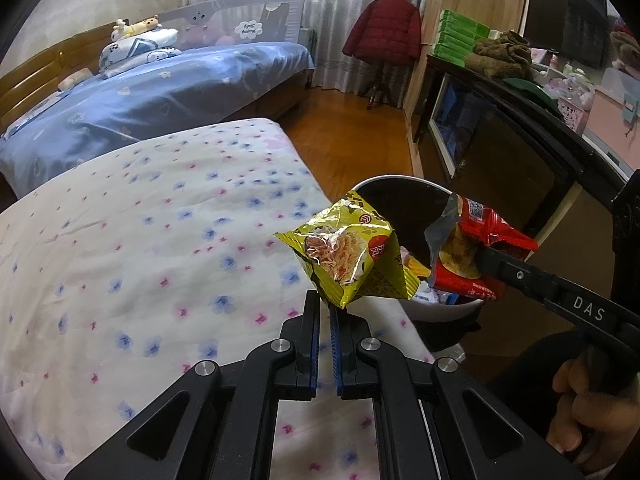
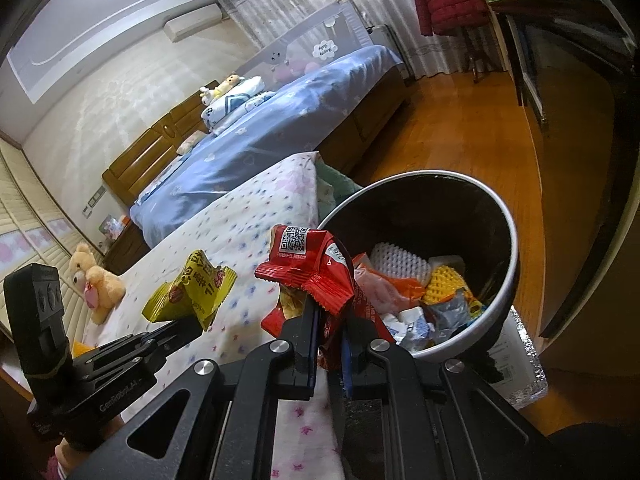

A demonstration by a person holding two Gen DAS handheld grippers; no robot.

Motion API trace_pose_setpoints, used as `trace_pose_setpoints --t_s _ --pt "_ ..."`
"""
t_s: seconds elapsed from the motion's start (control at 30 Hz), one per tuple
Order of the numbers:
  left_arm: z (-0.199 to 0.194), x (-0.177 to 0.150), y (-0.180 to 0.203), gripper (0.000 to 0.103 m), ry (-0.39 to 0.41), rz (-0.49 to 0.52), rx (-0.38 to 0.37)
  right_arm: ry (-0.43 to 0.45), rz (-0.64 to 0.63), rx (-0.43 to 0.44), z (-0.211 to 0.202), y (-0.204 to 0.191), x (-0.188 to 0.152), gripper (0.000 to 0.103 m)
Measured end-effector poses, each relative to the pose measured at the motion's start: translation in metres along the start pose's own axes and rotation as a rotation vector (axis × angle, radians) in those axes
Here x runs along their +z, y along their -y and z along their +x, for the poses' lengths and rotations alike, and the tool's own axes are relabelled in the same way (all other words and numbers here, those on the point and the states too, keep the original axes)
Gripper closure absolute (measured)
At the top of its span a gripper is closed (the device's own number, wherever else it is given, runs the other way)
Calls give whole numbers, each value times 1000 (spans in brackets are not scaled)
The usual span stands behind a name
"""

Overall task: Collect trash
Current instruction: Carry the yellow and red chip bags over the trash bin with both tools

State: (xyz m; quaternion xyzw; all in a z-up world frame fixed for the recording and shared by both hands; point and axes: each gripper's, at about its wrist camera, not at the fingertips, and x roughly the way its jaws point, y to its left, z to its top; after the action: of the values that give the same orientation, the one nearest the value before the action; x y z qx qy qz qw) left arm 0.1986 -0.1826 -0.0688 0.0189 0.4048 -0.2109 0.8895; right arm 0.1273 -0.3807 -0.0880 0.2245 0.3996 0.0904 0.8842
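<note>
My left gripper (image 1: 326, 306) is shut on the bottom corner of a yellow noodle snack packet (image 1: 348, 254), held above the edge of the flowered bed beside the bin. My right gripper (image 2: 332, 320) is shut on a torn red snack packet (image 2: 310, 264), just left of the bin's rim. In the left wrist view the right gripper (image 1: 486, 254) comes in from the right with the red snack packet (image 1: 468, 252) over the bin (image 1: 400, 184). The round bin (image 2: 508, 216), white outside and dark inside, holds several wrappers and scraps. In the right wrist view the left gripper (image 2: 196, 324) carries the yellow noodle snack packet (image 2: 192, 288).
A flowered bedspread (image 1: 140, 240) fills the left. A blue-covered bed (image 1: 180, 84) lies behind it, a teddy bear (image 2: 94, 280) sits on the flowered bed. A dark cabinet (image 1: 500, 128) stands right of the bin on a wooden floor (image 1: 352, 136). A red coat (image 1: 384, 32) hangs on a stand.
</note>
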Motion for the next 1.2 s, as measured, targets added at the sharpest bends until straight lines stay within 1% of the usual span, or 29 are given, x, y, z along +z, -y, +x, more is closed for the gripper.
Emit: trace_pose_setpoints --t_s 1.2 --pt "20 9 22 99 -12 43 -20 17 22 -32 -4 18 11 94"
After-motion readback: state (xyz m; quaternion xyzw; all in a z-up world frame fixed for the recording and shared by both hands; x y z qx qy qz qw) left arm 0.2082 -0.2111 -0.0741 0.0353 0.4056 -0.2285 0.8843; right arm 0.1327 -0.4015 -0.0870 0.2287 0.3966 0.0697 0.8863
